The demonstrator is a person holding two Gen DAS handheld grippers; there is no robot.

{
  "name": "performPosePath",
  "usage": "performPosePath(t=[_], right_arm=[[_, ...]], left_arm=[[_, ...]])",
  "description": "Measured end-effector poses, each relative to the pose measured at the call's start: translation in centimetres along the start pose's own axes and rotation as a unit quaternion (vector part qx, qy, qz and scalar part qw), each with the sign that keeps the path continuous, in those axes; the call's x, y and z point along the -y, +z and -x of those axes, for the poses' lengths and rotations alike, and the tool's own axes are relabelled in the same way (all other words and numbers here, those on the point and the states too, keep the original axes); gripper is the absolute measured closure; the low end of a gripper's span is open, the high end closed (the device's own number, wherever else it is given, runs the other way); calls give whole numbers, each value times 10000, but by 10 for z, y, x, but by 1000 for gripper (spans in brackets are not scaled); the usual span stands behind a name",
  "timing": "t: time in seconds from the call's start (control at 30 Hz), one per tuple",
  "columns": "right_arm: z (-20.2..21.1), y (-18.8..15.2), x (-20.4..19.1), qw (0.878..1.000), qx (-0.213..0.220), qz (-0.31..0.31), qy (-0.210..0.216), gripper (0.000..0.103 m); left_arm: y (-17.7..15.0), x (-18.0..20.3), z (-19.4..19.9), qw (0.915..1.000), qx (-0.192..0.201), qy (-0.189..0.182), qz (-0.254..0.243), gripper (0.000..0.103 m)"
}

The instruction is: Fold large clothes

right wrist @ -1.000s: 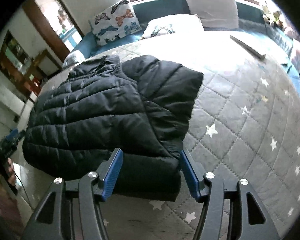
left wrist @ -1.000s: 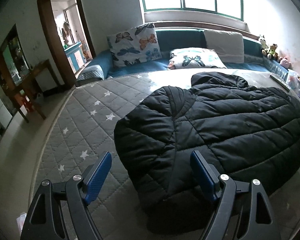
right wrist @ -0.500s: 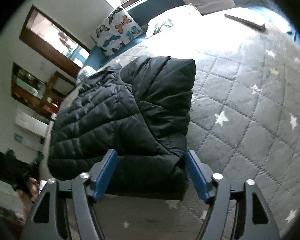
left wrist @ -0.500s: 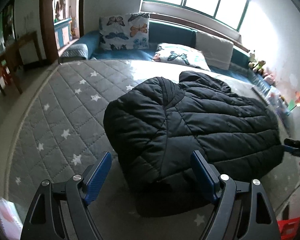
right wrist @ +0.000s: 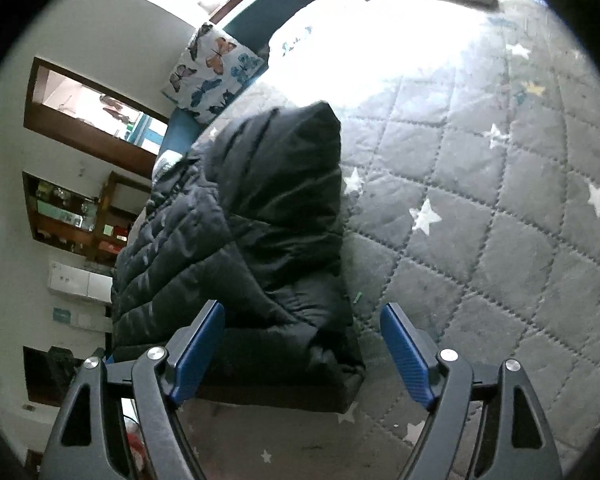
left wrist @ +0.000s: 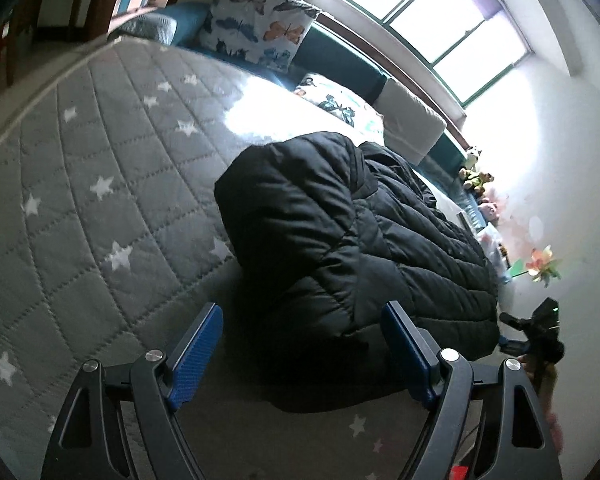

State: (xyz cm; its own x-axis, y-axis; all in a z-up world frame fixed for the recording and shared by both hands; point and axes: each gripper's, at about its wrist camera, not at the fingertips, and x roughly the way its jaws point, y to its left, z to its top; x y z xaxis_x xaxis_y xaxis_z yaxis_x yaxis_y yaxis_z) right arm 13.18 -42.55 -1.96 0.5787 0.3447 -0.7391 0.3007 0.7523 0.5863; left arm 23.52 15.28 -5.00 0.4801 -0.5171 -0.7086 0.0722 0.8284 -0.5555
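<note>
Both sleeves look folded in over the black puffer jacket (left wrist: 364, 248) on the star-quilted mattress (left wrist: 100, 184), its hem lying between the spread, empty left gripper (left wrist: 300, 352) jaws and the right gripper (right wrist: 300, 352) jaws — just opened, touching nothing — so next both must close on the hem corners.

The near hem of the black puffer jacket (right wrist: 260, 240) is covered in the right wrist view by the right gripper (right wrist: 302, 344), and what lies beneath the folded sleeve cannot be seen. In the left wrist view the grey star quilt (left wrist: 100, 200) is cut off at the picture's lower and left edges, and its far part is washed out by glare from the window (left wrist: 440, 20). The small toys (left wrist: 476, 178) by the wall are too small to be told apart.
</note>
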Motion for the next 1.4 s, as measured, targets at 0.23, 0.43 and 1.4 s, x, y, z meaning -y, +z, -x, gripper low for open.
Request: performPosePath(t=[0.23, 0.43, 1.4], right_arm=[[-22, 5, 4, 9993, -268, -85, 253, 8], [-39, 12, 9, 9975, -454, -183, 514, 2], [-38, 14, 5, 9972, -455, -14, 594, 0]], left_arm=[[-1, -9, -19, 9972, -103, -605, 426, 16], [3, -13, -38, 9944, -198, -840, 615, 16], [54, -40, -125, 9862, -620, -962, 1193, 10]])
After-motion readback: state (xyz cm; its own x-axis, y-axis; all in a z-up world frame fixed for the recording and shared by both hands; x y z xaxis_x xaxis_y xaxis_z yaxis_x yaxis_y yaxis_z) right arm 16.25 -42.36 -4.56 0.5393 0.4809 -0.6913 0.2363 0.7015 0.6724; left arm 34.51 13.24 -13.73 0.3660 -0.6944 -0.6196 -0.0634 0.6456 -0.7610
